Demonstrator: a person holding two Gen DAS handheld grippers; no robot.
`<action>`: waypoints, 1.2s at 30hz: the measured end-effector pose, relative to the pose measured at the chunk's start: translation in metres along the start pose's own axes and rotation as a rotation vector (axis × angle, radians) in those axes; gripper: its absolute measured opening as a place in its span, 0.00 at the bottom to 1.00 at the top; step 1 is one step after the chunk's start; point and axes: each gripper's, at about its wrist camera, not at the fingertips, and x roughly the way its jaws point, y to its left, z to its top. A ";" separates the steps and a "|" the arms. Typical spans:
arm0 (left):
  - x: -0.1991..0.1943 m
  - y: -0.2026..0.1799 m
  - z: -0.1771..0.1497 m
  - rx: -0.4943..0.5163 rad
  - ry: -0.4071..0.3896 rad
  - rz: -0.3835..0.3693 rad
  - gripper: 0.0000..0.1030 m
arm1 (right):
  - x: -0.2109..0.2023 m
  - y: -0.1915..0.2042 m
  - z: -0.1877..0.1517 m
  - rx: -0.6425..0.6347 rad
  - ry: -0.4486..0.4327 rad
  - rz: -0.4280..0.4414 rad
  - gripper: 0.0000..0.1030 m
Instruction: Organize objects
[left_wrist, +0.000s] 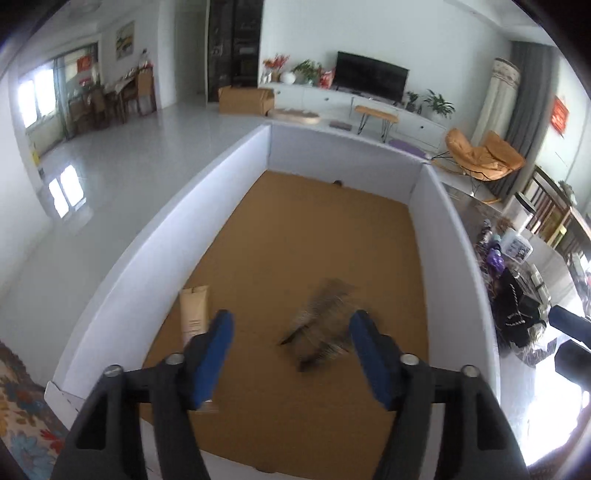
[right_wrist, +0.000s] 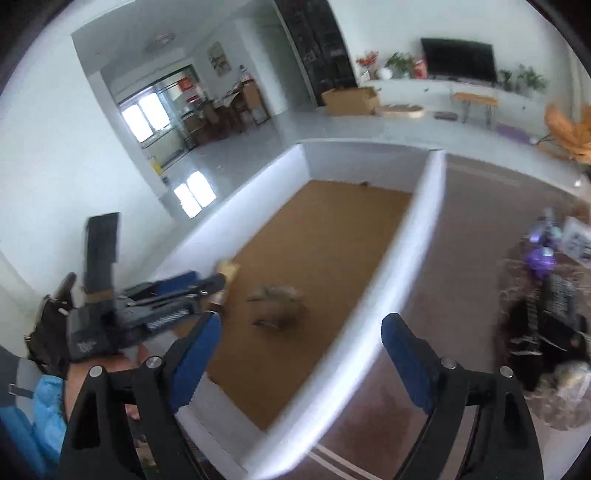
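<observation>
A large white-walled box (left_wrist: 155, 236) with a brown cardboard floor lies below me. On its floor sit a tan tube (left_wrist: 194, 310) at the left and a blurred brown furry object (left_wrist: 322, 325) near the middle. My left gripper (left_wrist: 291, 325) hangs open above the box, nothing between its blue pads. In the right wrist view the same box (right_wrist: 413, 258) holds the furry object (right_wrist: 280, 306) and the tube (right_wrist: 228, 271). My right gripper (right_wrist: 301, 328) is open and empty over the box's right wall. The left gripper (right_wrist: 166, 295) shows at the left, held by a hand.
A pile of dark and purple items (left_wrist: 517, 295) lies on the dark surface right of the box (right_wrist: 546, 295). Behind are a grey floor, a cardboard carton (left_wrist: 245, 99), a TV on a white cabinet (left_wrist: 371, 77), an orange chair (left_wrist: 480, 155) and a patterned cloth (left_wrist: 22, 417).
</observation>
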 end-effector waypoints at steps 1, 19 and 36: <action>-0.006 -0.014 -0.002 0.020 -0.013 -0.033 0.65 | -0.010 -0.008 -0.008 0.004 -0.013 -0.039 0.90; 0.078 -0.281 -0.098 0.328 0.116 -0.295 0.83 | -0.037 -0.261 -0.149 0.331 0.120 -0.612 1.00; 0.108 -0.294 -0.085 0.385 0.127 -0.199 0.99 | -0.030 -0.280 -0.136 0.250 0.061 -0.575 1.00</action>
